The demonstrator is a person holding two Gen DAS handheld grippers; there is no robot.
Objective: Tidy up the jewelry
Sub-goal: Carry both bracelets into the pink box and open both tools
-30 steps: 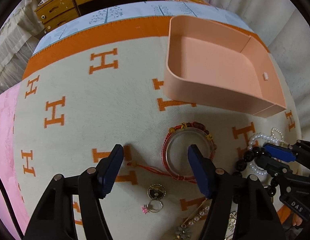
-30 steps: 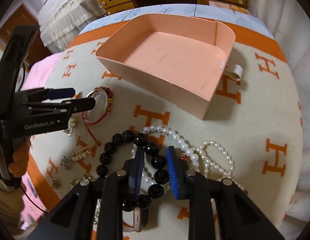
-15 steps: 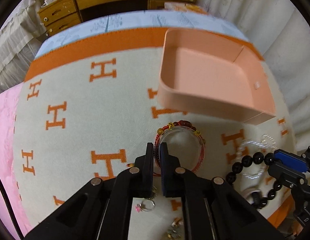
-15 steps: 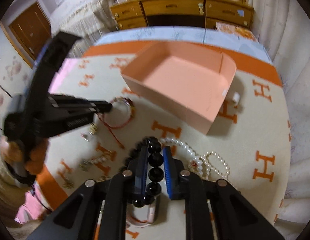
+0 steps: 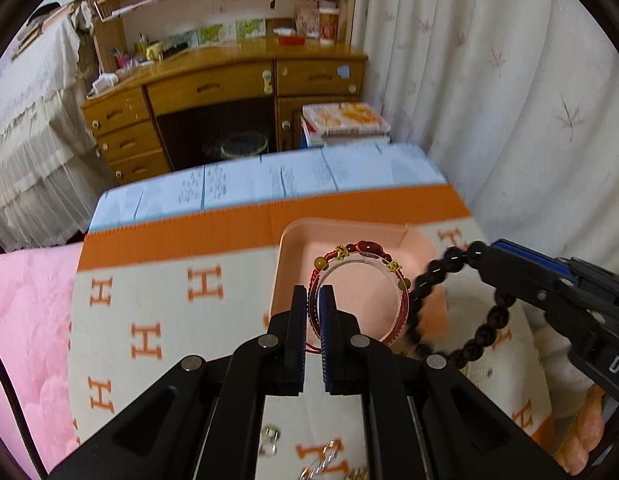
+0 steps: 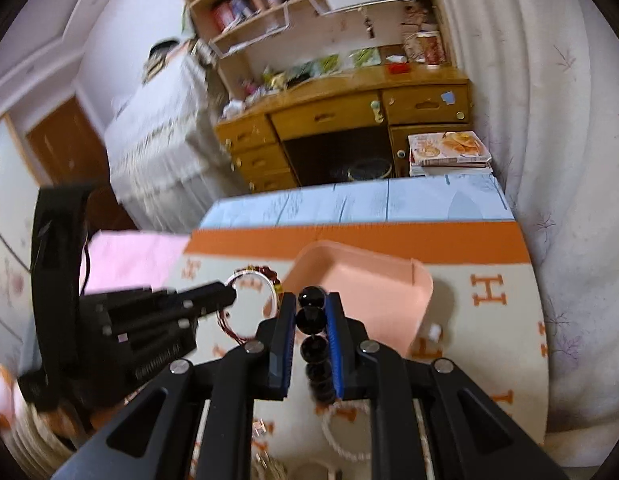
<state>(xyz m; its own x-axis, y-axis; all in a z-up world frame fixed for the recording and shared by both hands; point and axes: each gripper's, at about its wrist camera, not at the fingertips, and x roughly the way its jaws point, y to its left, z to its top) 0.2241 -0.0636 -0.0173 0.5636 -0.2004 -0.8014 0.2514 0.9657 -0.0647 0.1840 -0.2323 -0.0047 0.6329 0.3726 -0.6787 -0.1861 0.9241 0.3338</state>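
My left gripper (image 5: 312, 300) is shut on a clear bangle wound with red cord and beads (image 5: 365, 264), held in the air in front of the peach tray (image 5: 297, 240). It also shows in the right wrist view (image 6: 251, 280). My right gripper (image 6: 311, 312) is shut on a black bead bracelet (image 6: 311, 316), lifted above the blanket near the tray (image 6: 365, 280). In the left wrist view the black beads (image 5: 485, 332) hang from the right gripper (image 5: 493, 256) beside the bangle.
An H-patterned cream and orange blanket (image 5: 181, 312) covers the bed. Small rings and pins (image 5: 269, 440) lie near the front edge. A white pearl strand (image 6: 341, 436) lies below my right gripper. A wooden desk (image 5: 229, 92) and curtain (image 5: 509, 100) stand beyond.
Both grippers have closed on their pieces and lifted them off the blanket, tilting upward so the room comes into view. The bangle and black beads now hang near the tray.
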